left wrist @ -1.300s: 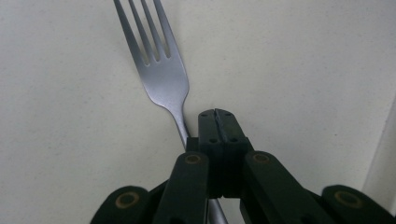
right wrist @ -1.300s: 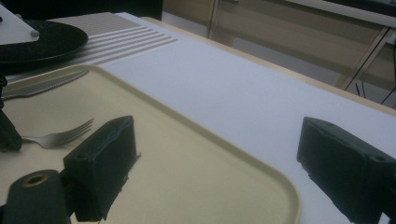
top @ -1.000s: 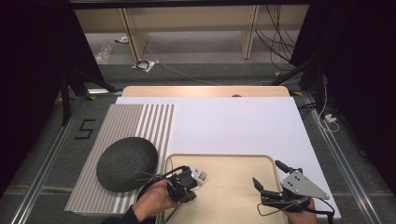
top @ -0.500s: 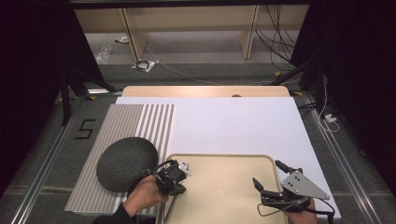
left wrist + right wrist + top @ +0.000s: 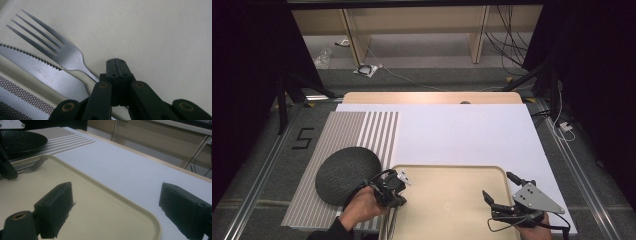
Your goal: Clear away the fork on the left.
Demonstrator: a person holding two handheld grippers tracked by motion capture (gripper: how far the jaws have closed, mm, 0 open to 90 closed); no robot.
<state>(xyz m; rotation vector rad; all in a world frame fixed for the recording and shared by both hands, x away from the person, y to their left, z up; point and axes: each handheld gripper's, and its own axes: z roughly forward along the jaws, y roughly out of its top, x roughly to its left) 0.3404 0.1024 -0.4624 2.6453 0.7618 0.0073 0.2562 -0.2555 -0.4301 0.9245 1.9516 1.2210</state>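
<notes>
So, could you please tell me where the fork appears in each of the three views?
High view: the fork cannot be made out; it would lie under the left gripper at the tray's left edge.
Left gripper view: fork upper left, beside the knife.
Right gripper view: fork far left, on the tray.
Shared landmark: the tray.

floor: grey carpet (image 5: 422,82) | cables (image 5: 507,42) | wood shelf legs (image 5: 354,42) | dark sides
</notes>
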